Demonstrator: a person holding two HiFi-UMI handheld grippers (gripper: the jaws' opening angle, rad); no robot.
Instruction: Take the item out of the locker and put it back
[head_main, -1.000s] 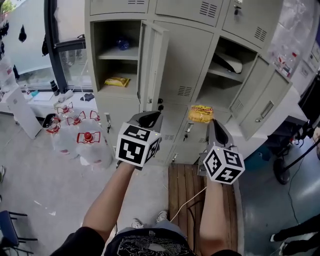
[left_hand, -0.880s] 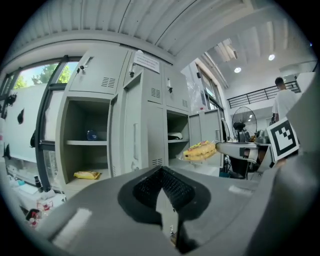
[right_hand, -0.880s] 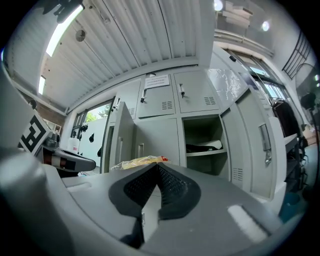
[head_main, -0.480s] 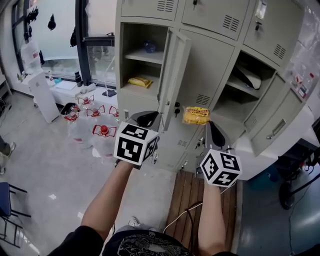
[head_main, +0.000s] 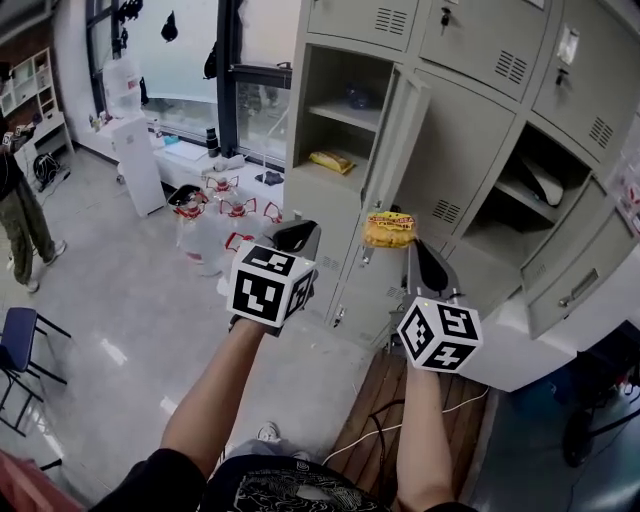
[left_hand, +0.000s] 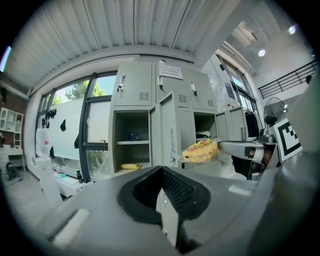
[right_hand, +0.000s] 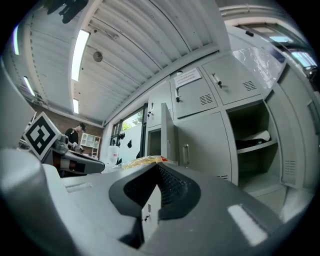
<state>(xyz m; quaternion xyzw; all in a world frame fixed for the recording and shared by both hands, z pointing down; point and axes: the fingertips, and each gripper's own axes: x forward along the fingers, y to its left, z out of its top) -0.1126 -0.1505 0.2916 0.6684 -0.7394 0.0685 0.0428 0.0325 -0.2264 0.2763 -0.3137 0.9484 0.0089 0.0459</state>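
A yellow snack packet (head_main: 389, 229) hangs in the air in front of the grey lockers, clamped at the tip of my right gripper (head_main: 410, 243). From the left gripper view the same packet (left_hand: 200, 151) shows at the end of the right gripper's arm. In the right gripper view only the packet's edge (right_hand: 145, 160) peeks above the pads. My left gripper (head_main: 297, 236) is beside it, shut, with nothing in it. The open locker (head_main: 345, 125) holds a second yellow packet (head_main: 331, 161) on its lower shelf and a blue thing (head_main: 358, 97) on the upper one.
The open locker's door (head_main: 397, 125) stands out toward me. Another open locker (head_main: 530, 190) at the right holds a black-and-white item. Water jugs with red caps (head_main: 215, 222) stand on the floor at the left. A person (head_main: 20, 215), a blue chair (head_main: 15, 340) and a wooden pallet (head_main: 385, 405) are around.
The view has swung left and back, so the lockers sit further right and more floor shows. Both grippers kept their pose. The packet stays in the right gripper.
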